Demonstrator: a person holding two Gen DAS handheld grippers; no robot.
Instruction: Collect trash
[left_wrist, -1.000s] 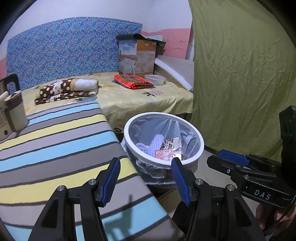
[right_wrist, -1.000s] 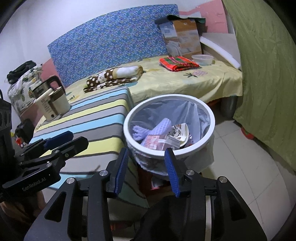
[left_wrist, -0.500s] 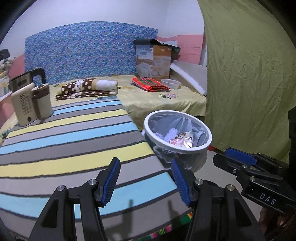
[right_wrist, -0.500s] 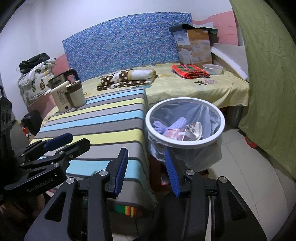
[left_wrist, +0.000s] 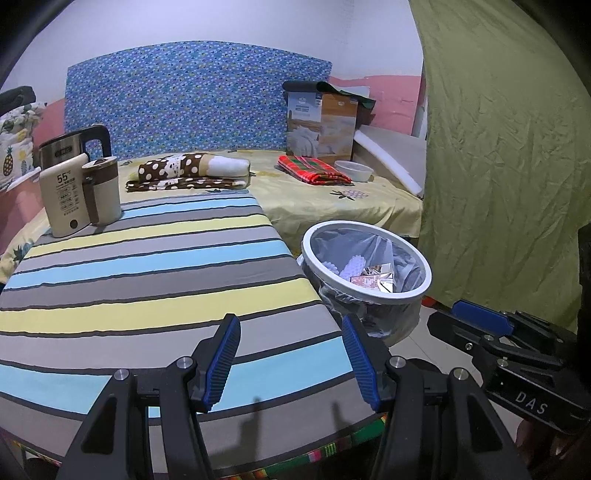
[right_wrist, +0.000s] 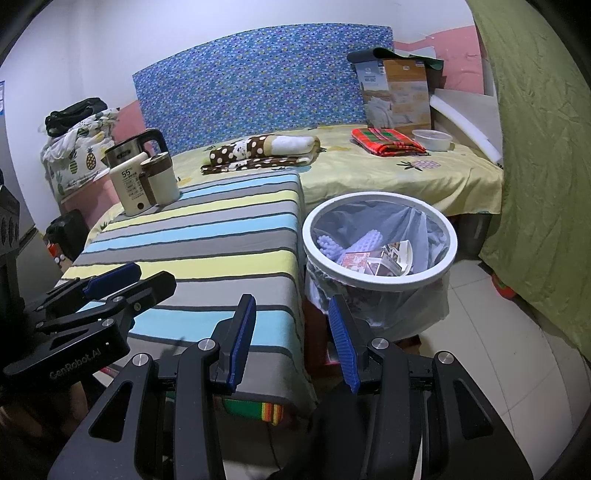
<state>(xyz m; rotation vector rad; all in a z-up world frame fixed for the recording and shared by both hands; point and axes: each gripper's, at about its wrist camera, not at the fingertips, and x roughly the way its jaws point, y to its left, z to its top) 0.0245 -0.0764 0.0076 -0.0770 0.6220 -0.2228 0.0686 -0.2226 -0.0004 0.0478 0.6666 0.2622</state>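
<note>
Both the left gripper (left_wrist: 290, 360) and right gripper (right_wrist: 291, 341) are released, empty; risk: knocking the lined trash bin (right_wrist: 380, 284) while beside the table (left_wrist: 147, 266).

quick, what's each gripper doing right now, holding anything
Left gripper: open, holding nothing, above the striped table.
Right gripper: open, holding nothing, near the trash bin.

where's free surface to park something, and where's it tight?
Free: most of the striped table, from the kettle and warmer at its far left corner to the near edge. Also the yellow bed sheet between the dotted blanket and red plaid cloth. Tight: the gap between table edge and trash bin; the bed's far right corner around the bowl.
</note>
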